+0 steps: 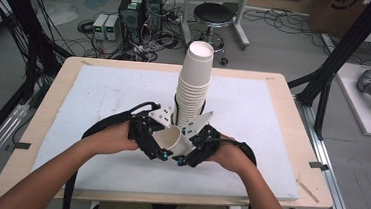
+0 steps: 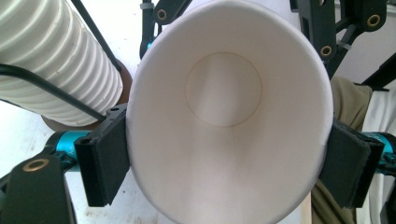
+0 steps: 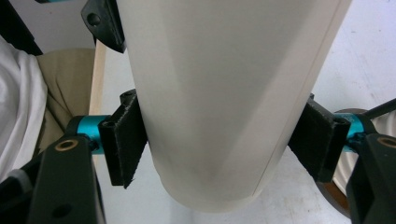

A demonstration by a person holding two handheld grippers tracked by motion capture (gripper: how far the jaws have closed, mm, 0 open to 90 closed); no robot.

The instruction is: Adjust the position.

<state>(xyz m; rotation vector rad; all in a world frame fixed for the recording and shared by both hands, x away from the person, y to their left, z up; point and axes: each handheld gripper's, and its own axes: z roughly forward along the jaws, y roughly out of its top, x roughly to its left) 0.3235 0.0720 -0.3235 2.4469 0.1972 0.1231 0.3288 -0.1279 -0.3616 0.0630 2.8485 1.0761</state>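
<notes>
Your two forearms come in low and meet at the middle of the table, both hands turned inward so the grippers face each other across a single paper cup lying on its side just in front of the cup stack. Your left gripper has its pads against the cup's rim on both sides, pinching it where the mouth is squeezed slightly oval. Your right gripper clamps the cup's body near the base, one pad pressed to each side of the wall. The left gripper view looks straight into the cup's mouth to the round bottom inside, which the high view cannot give you; the right gripper view gives the outside wall and its seam instead. Beyond the single cup, the stack stands upright and tall on the white mat, its ribbed rims showing close in the left gripper view.
</notes>
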